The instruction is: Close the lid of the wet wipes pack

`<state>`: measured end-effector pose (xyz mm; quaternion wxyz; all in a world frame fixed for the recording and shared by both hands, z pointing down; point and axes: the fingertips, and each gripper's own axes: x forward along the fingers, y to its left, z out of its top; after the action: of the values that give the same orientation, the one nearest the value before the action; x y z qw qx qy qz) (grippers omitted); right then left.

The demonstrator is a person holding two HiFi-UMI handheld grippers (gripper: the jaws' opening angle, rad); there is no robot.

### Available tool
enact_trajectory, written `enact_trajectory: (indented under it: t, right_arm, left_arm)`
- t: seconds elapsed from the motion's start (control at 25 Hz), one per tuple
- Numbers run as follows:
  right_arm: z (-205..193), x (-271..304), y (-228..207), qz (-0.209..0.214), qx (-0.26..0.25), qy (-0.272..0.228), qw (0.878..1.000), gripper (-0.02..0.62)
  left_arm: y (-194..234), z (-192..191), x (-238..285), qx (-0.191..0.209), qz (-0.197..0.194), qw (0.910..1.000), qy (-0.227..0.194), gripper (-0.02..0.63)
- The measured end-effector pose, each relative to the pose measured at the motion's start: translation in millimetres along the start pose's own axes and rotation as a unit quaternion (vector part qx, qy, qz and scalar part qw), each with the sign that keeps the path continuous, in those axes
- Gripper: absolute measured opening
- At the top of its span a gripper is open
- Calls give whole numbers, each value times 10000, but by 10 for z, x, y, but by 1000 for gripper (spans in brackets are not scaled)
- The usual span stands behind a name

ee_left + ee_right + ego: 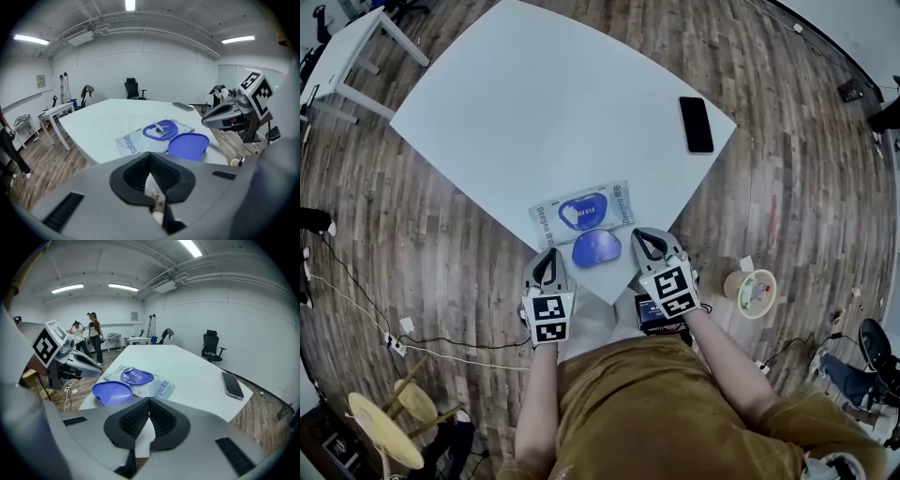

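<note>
Hand-held grippers (549, 267) (649, 244) flank the wipes pack's (551, 214) open lid (596, 248).

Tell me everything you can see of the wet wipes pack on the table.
The wet wipes pack is a flat, pale, soft-looking pouch with blue lettering. It lies by the nearest corner of the white table. Its rounded blue lid is swung fully open and lies flat, baring a blue-rimmed opening. Nothing else touches it.
</note>
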<state>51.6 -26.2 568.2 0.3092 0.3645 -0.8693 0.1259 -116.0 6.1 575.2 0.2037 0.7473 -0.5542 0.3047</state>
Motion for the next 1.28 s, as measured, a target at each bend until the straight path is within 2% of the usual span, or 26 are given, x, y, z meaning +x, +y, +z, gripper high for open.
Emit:
enact_trajectory:
  t: [0.84,1.28]
  right_arm:
    - [-321,169,187,420,-324,572,9970,8]
    - [-322,260,290,653,-443,625,9949,8]
  left_arm:
    - [-171,-282,136,284,-491,9976,409,3]
    - [-237,-341,193,198,-703,9959,532,3]
